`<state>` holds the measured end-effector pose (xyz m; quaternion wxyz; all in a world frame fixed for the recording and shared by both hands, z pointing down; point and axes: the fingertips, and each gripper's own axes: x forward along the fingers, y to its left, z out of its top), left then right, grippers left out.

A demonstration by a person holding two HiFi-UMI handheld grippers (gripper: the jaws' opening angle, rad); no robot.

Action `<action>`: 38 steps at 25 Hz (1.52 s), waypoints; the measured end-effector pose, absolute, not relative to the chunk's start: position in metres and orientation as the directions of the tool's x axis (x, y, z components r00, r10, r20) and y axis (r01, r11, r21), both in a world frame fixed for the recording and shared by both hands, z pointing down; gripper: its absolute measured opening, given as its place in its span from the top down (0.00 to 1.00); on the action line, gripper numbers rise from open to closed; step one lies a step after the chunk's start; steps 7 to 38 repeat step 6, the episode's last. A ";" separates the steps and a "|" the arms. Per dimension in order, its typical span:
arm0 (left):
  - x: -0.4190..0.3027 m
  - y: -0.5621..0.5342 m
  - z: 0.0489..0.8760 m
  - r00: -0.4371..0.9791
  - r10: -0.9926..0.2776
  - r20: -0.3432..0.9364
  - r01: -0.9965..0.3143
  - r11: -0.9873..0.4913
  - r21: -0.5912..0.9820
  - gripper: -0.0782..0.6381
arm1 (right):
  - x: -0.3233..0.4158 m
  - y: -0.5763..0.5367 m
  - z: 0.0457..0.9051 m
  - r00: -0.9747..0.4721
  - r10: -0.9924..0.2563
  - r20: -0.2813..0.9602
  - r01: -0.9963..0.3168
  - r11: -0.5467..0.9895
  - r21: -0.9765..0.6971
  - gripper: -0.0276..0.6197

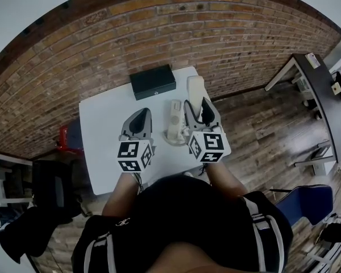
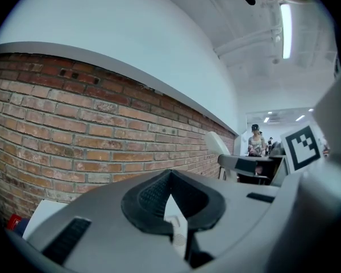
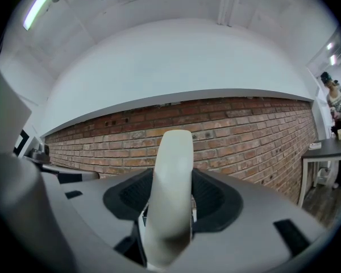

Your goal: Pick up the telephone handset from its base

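The cream telephone handset (image 1: 195, 92) is lifted off its base (image 1: 174, 127) and points toward the brick wall. My right gripper (image 1: 200, 110) is shut on its lower part. In the right gripper view the handset (image 3: 173, 175) stands upright between the two dark pads, which press on its sides. The base lies on the white table (image 1: 102, 141), just left of the right gripper. My left gripper (image 1: 142, 114) hovers over the table to the left of the base. Its jaws meet at the tips with nothing between them (image 2: 170, 172). The handset (image 2: 217, 144) also shows at the right of the left gripper view.
A black box (image 1: 153, 81) sits at the table's far edge by the brick wall (image 1: 159, 21). A red object (image 1: 65, 135) is on the floor to the left. A dark desk (image 1: 324, 95) and a blue chair (image 1: 312, 201) stand to the right. A person (image 2: 254, 144) stands far off.
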<state>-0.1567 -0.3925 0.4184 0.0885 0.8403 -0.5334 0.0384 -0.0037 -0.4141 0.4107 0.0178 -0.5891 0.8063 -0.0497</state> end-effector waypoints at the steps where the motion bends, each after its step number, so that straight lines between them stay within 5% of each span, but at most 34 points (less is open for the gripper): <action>1: -0.157 -0.392 0.418 0.427 -0.890 0.158 -0.904 -0.415 0.108 0.89 | -0.005 -0.414 0.411 -0.308 -0.951 0.029 -0.947 0.303 -0.101 0.64; 38: -0.159 -0.391 0.416 0.431 -0.889 0.154 -0.902 -0.419 0.106 0.89 | -0.010 -0.414 0.409 -0.315 -0.949 0.026 -0.945 0.311 -0.098 0.64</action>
